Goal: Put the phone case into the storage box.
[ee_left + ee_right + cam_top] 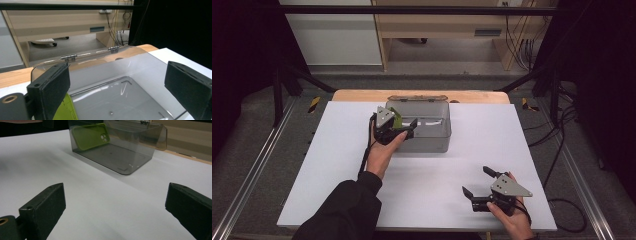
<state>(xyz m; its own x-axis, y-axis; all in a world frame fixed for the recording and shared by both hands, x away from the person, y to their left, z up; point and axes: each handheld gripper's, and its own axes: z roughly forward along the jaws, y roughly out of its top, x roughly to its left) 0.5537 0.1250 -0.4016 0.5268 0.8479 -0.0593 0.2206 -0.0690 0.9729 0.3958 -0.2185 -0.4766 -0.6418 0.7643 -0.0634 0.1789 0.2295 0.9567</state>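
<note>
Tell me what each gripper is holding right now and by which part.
Nothing is held. The left gripper hangs open over the clear box, the green phone case leaning inside it. The right gripper is open above the table.

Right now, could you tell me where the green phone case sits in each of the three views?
High view: the green phone case leans in the clear box's left end, beside the left gripper.
Left gripper view: bottom left, a green corner by the left finger.
Right gripper view: upper left, leaning on the box wall.
Shared landmark: the clear box, with its hinged lid open.
</note>
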